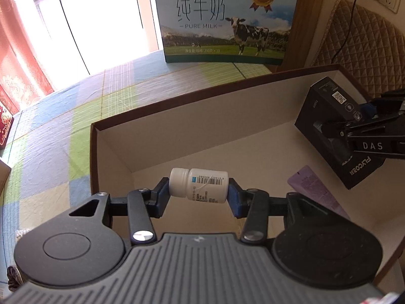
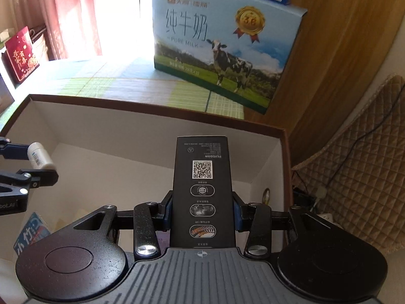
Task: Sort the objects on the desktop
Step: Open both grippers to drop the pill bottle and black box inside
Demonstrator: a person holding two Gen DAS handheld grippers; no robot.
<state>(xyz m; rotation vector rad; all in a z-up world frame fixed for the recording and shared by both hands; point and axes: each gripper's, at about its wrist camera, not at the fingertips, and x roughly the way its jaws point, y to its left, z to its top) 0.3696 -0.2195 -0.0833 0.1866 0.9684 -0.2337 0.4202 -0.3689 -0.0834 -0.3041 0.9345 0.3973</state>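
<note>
The white pill bottle [image 1: 198, 185] lies crosswise between the pads of the left gripper [image 1: 198, 193], cap toward one pad and base toward the other, so its long axis runs straight across the jaws, which are closed on its two ends. It hangs above the floor of the open cardboard box [image 1: 177, 106], inside the box's near left corner, with the pale bottom directly below it; a drop from here would, I judge, land it in the box. The black carton [image 2: 201, 185] is pinched by its long sides in the right gripper [image 2: 202, 214], its long axis pointing away along the fingers and over the box's right half. The two grippers are well apart. A purple packet [image 1: 316, 190] already lies on the box floor between them.

The bottle is small, matte white, with a ribbed screw cap and a printed label carrying a barcode. The carton is tall, with a QR code and oval icons; its fine print is likely too small to read.
</note>
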